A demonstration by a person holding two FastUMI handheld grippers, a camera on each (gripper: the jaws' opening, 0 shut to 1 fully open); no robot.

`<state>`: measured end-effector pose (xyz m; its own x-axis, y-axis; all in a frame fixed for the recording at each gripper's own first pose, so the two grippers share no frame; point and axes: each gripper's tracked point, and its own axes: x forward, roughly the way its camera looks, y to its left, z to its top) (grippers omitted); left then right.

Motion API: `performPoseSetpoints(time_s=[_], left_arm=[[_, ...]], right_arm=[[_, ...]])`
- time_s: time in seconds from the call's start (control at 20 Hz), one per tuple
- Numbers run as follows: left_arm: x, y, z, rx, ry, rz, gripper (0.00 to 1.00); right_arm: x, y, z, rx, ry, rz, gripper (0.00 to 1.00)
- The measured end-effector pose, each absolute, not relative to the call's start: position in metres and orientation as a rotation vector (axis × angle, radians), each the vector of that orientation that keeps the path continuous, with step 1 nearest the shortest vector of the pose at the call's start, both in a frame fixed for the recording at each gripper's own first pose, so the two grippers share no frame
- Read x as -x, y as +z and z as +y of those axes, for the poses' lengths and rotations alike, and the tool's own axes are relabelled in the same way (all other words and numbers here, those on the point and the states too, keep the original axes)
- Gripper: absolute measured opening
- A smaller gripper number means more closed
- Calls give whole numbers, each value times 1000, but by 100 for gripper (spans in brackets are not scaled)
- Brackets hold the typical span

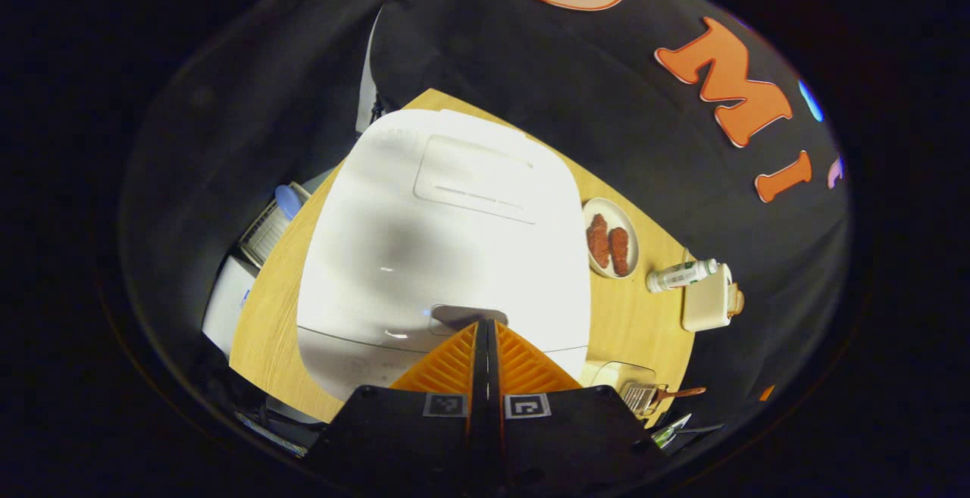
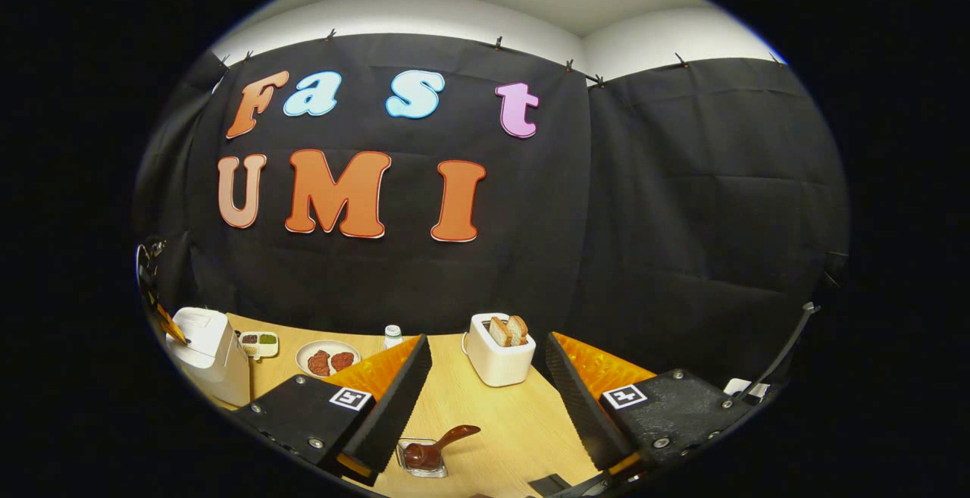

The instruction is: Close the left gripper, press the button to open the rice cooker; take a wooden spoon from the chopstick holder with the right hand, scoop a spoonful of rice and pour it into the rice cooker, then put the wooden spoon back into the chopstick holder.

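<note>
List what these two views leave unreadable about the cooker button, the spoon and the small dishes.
- Rice cooker button: left gripper view, the shut left gripper covers its near edge, so contact cannot be told.
- Wooden spoon: right gripper view, bowl sunk in a clear container cut by the edge.
- Condiment tray: right gripper view, too small to identify contents.

Left gripper (image 1: 487, 327): two ridged, wedge-shaped fingers are carried on a matte black body. One square black-and-white marker is fixed on each side of the centre seam, at the base of each finger.

Right gripper (image 2: 487, 377): two ridged fingers with finely toothed black inner faces are mounted on textured black blocks. A square marker is noted on each block. Round silver screws are seen at the block corners. A thin dark cable is seen beside the right-hand block.
</note>
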<state>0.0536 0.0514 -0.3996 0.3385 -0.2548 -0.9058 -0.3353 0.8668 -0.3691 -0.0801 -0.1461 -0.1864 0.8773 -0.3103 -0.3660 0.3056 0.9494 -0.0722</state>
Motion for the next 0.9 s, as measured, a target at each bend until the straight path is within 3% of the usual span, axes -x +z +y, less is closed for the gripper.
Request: performPoseSetpoints(time_s=[0.4, 0.9], left_arm=[[-57, -403, 61, 519, 57, 1248, 5], [-65, -296, 75, 357, 59, 844, 5]], right_arm=[[72, -210, -136, -22, -293, 435, 95], [73, -264, -131, -96, -241, 546, 96]])
